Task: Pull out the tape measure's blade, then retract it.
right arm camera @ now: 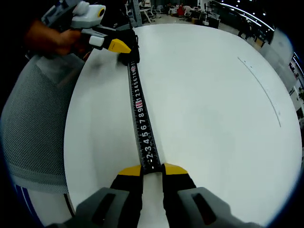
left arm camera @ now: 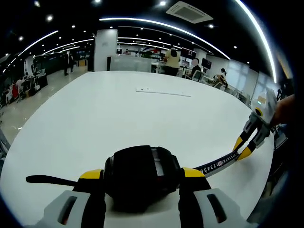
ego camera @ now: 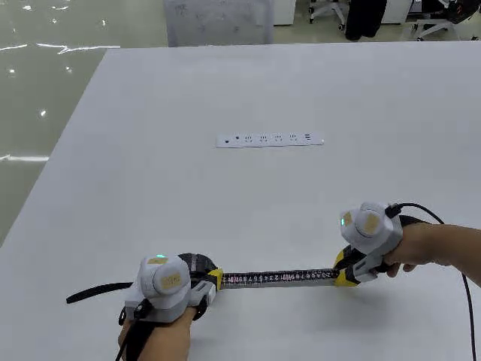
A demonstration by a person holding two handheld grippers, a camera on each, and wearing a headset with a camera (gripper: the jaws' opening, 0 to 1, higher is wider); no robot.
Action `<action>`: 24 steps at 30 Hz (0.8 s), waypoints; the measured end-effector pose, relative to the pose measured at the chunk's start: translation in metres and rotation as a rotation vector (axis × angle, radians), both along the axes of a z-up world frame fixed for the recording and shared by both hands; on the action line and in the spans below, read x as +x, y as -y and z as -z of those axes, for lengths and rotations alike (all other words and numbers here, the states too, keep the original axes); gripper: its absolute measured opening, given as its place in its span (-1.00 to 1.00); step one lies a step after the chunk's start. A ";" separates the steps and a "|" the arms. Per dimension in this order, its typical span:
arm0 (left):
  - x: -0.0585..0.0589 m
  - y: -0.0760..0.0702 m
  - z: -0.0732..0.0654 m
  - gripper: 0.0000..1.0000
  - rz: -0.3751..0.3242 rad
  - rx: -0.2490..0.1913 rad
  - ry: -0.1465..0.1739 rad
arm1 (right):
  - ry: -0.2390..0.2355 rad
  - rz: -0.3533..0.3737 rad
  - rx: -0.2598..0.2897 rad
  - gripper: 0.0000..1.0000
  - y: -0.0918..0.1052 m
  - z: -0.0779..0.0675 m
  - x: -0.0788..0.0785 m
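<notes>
While the black tape measure case (left arm camera: 141, 164) sits on the white table (ego camera: 225, 210) near its front edge, the left gripper (left arm camera: 142, 175) has its yellow-tipped jaws closed against the case's two sides. A black strap (ego camera: 94, 292) trails off to the case's left. The blade (ego camera: 278, 277) is drawn out, numbers up, running low along the table to the right gripper (right arm camera: 152, 171). Its jaws are pinched nearly together on the blade's end. A power strip (ego camera: 269, 139) lies well beyond, mid-table.

table (ego camera: 150, 165) white | pwr strip (ego camera: 270, 140) mid-far | tape measure (ego camera: 197, 267) near edge, blade (ego camera: 278, 277) out
</notes>
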State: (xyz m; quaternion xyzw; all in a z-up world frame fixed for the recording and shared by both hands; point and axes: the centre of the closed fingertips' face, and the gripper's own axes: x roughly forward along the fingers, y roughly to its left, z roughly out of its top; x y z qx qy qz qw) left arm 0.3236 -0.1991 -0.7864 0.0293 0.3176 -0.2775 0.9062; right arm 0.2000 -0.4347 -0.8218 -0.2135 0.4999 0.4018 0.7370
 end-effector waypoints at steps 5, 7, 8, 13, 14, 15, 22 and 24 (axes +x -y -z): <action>0.000 0.001 0.000 0.16 0.003 0.002 -0.004 | 0.005 -0.015 -0.003 -0.73 -0.006 0.000 0.003; 0.000 0.001 0.000 0.16 0.004 0.002 -0.003 | 0.003 -0.011 -0.002 -0.73 -0.007 0.000 0.003; 0.000 0.001 0.000 0.16 0.004 0.002 -0.003 | 0.006 -0.014 -0.002 -0.73 -0.007 0.000 0.004; 0.000 0.001 0.000 0.17 0.007 -0.001 -0.006 | 0.004 -0.007 0.001 -0.73 -0.007 0.000 0.005; 0.000 0.001 0.000 0.17 0.007 -0.001 -0.005 | 0.005 -0.007 0.001 -0.73 -0.008 0.000 0.005; 0.000 0.001 0.000 0.17 0.006 0.000 -0.005 | 0.007 -0.007 0.000 -0.73 -0.008 0.000 0.006; 0.001 0.001 0.000 0.17 0.008 0.000 -0.010 | 0.007 0.007 0.004 -0.73 -0.011 -0.001 0.007; 0.001 0.001 0.000 0.17 0.010 0.002 -0.010 | 0.008 0.008 0.004 -0.73 -0.011 -0.001 0.008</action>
